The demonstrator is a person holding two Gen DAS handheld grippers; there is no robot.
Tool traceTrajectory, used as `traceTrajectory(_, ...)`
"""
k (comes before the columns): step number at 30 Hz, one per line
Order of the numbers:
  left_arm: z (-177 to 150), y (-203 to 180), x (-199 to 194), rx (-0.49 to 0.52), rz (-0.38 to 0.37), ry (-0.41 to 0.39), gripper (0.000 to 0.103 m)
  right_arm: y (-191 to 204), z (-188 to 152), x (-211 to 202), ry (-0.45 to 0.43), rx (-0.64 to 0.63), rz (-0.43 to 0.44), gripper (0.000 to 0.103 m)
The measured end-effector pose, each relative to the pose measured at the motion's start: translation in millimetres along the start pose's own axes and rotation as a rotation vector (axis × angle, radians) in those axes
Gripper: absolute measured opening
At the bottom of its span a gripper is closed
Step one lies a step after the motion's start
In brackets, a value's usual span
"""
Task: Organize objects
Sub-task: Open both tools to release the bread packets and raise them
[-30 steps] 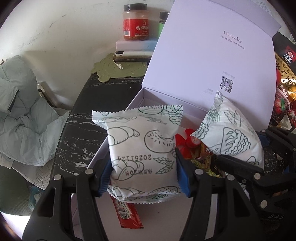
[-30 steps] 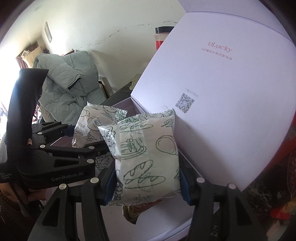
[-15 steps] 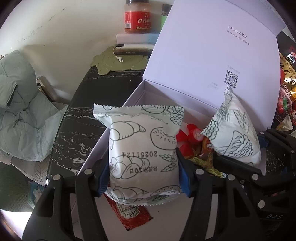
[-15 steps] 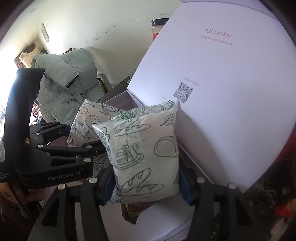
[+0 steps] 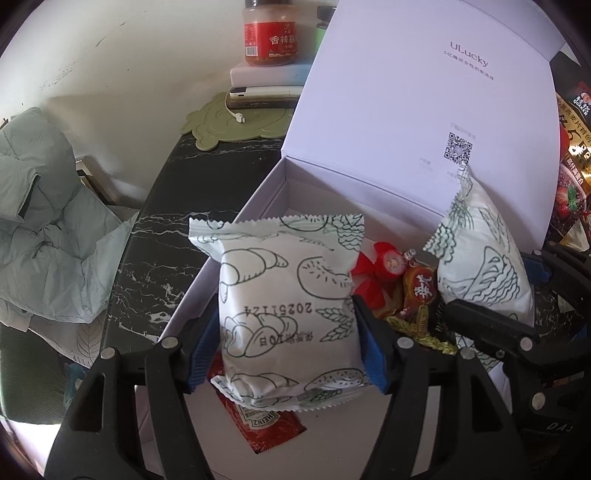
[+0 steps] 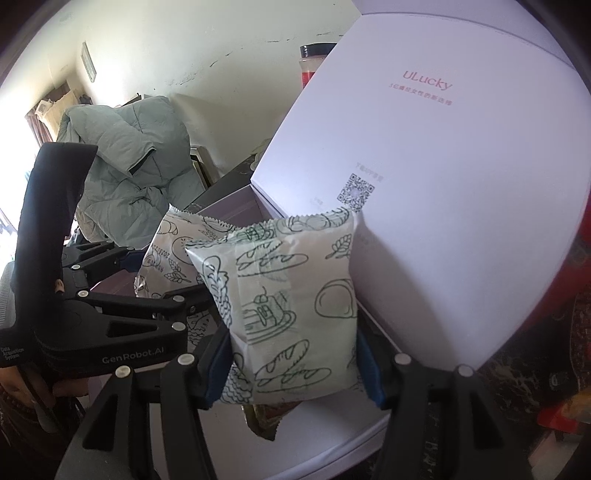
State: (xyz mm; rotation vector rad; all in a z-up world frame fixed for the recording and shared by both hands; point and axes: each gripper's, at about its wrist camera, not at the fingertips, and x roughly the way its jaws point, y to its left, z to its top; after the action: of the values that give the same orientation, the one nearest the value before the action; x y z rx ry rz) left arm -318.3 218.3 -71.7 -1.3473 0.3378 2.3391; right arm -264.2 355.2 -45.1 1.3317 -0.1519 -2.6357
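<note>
Two white bread packets printed with green pastry drawings hang over an open white box (image 5: pixel 229 266) whose lid (image 5: pixel 406 110) stands upright. My left gripper (image 5: pixel 287 321) holds one bread packet (image 5: pixel 288 295) upright between its blue pads. Its jaws are opening, with the pads still against the packet's sides. My right gripper (image 6: pixel 291 350) is shut on the second bread packet (image 6: pixel 295 295), close to the lid. Each gripper also shows in the other's view: the right gripper (image 5: pixel 495 288) and the left gripper (image 6: pixel 159 275). A ketchup sachet (image 5: pixel 262 424) and red candies (image 5: pixel 384 266) lie in the box.
The box sits on a black marble table (image 5: pixel 155 251). Behind it are a red-labelled jar (image 5: pixel 269 33) on a stack of flat items (image 5: pixel 266 85) and a green mat (image 5: pixel 236 125). A grey-green jacket (image 5: pixel 44 221) lies left; a snack bag (image 5: pixel 572 166) stands right.
The left jaws have spread a little around their packet, and more of the ketchup sachet shows beneath it. The right gripper and its packet have barely shifted.
</note>
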Motion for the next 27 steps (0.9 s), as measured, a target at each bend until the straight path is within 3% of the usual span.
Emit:
traceTrajectory(9, 1.7, -4.5, -22.6, 0.011, 0.020, -0.061, 0.068, 1.4, 1.8, -14.1, -0.023, -0.005, -0.006, 0.060)
traceTrajectory(19, 2.5, -3.1, -19.0, 0.006, 0.046, -0.046, 0.078, -2.9, 0.9, -10.6, 0.016, -0.011, -0.013, 0.062)
traceTrajectory(24, 2.3, -5.2, -19.3, 0.010, 0.056, -0.037, 0.083, 1.7, 3.4, -15.0, -0.013, -0.025, -0.011, 0.075)
traceTrajectory(27, 3.1, -2.9, -20.4, -0.002, 0.060, -0.031, 0.084, 2.8, 4.8, -21.1, -0.028, -0.024, -0.021, 0.076)
